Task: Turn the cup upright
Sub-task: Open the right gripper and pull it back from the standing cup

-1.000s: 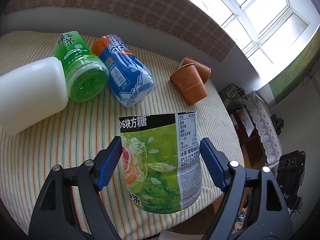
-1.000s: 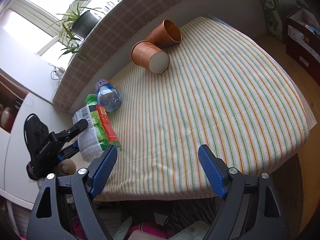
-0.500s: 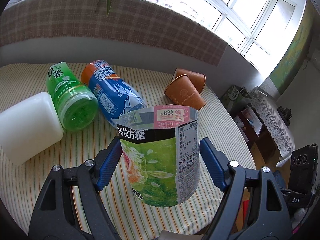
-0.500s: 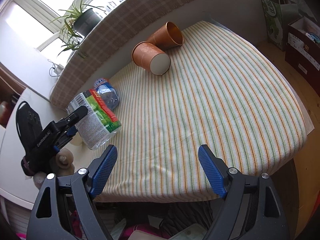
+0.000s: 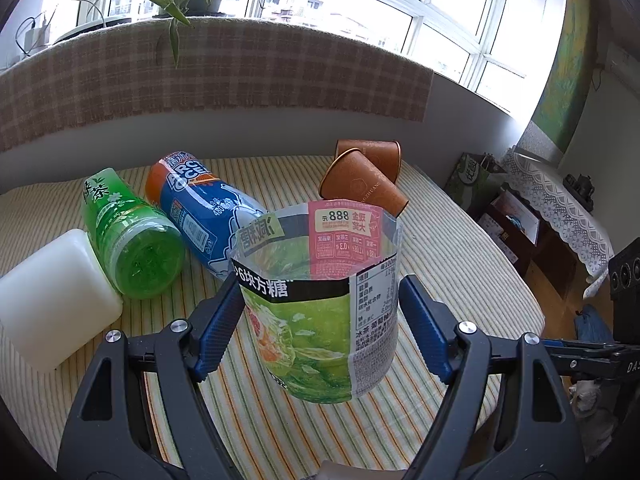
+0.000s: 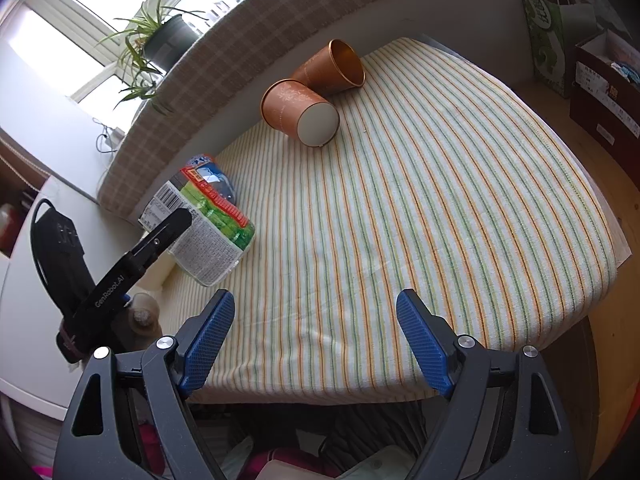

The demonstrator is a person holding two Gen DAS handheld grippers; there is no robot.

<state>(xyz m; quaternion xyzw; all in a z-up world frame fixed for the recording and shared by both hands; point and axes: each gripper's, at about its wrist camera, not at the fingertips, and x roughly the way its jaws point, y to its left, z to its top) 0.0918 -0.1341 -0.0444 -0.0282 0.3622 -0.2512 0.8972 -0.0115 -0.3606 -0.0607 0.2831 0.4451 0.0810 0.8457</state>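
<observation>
My left gripper (image 5: pixel 320 312) is shut on a cut-off clear plastic bottle cup with a green label (image 5: pixel 320 304). It holds the cup nearly upright, open end up, just above the striped tablecloth (image 5: pixel 440 248). In the right wrist view the same cup (image 6: pixel 204 236) appears tilted at the table's left edge, with the left gripper's black finger across it. My right gripper (image 6: pixel 316 340) is open and empty over the table's front edge.
Two brown paper cups (image 5: pixel 364 184) (image 6: pixel 304 108) lie on their sides at the back. A green bottle (image 5: pixel 128 236), a blue bottle (image 5: pixel 200 212) and a white jug (image 5: pixel 52 296) lie at the left. A low wall with a potted plant (image 6: pixel 160 40) stands behind.
My left gripper has tilted the cup from lying toward upright, so its open rim now faces up. The right gripper has barely moved.
</observation>
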